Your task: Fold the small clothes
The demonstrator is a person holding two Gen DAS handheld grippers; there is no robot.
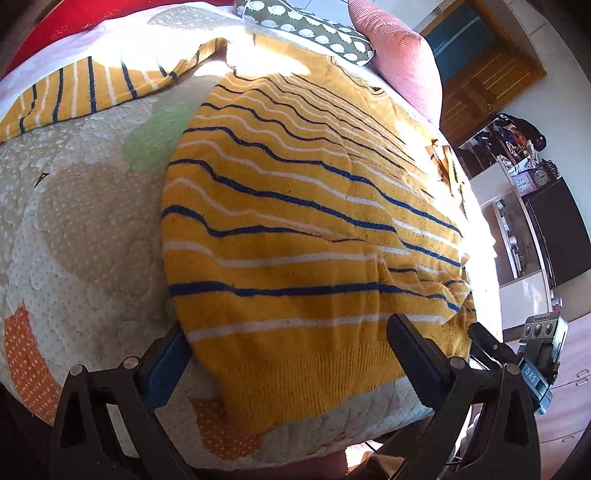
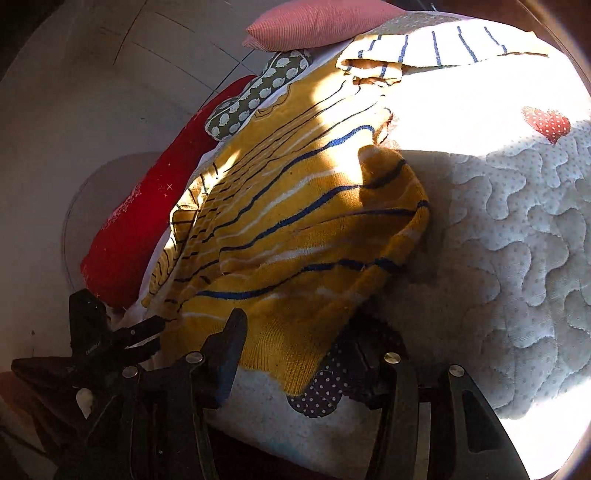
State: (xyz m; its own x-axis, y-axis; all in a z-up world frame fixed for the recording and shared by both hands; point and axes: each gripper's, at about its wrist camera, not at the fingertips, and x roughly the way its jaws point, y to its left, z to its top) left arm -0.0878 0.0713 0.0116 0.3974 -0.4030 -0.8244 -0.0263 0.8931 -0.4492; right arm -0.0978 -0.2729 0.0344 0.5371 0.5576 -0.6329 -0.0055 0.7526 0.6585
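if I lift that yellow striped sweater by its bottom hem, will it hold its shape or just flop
Likely flop: the yellow striped sweater already ripples and bunches where it lies on the quilt. Its thick knit looks grippy rather than slippery, so it should not slide out. The spread sleeve would probably trail behind.

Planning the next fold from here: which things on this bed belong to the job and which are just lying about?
Job:
yellow striped sweater
left tongs, open at its hem
right tongs, open at its hem

Lying about:
pink pillow
spotted cushion
red cushion
quilt
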